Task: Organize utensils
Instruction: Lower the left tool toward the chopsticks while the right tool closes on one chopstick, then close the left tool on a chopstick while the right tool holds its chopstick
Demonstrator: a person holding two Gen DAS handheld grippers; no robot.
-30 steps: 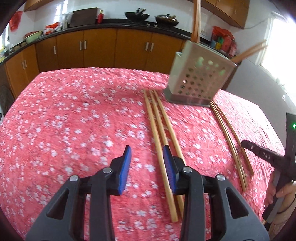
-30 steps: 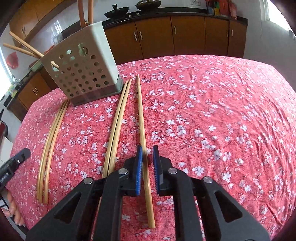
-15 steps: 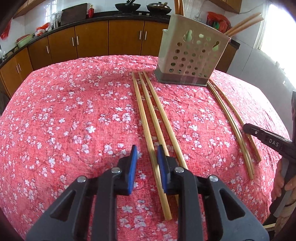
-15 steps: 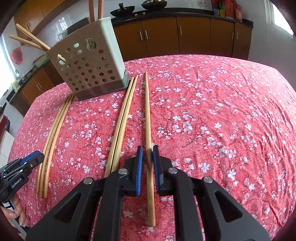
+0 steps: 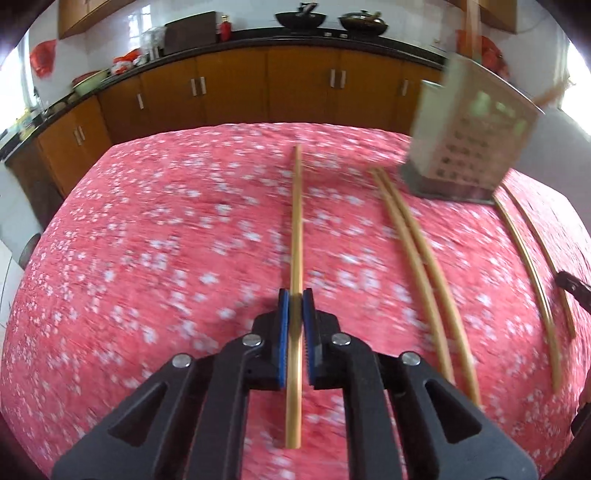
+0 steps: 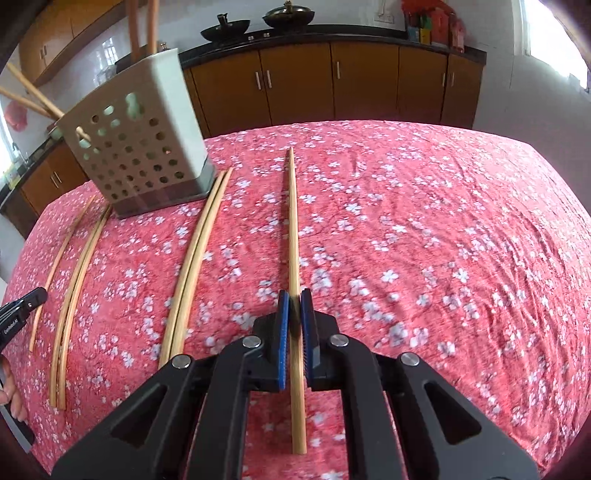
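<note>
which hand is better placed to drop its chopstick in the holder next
Probably right: right gripper is shut on a wooden chopstick, and the perforated beige utensil holder looks nearer than in the left view.

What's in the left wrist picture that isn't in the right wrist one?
Only the left wrist view shows a red bottle on the counter. Only the right wrist view shows bare fingers at its left edge. Both show the holed holder, loose chopsticks and the flowery red cloth, and the left gripper and right gripper are each shut on a chopstick.
</note>
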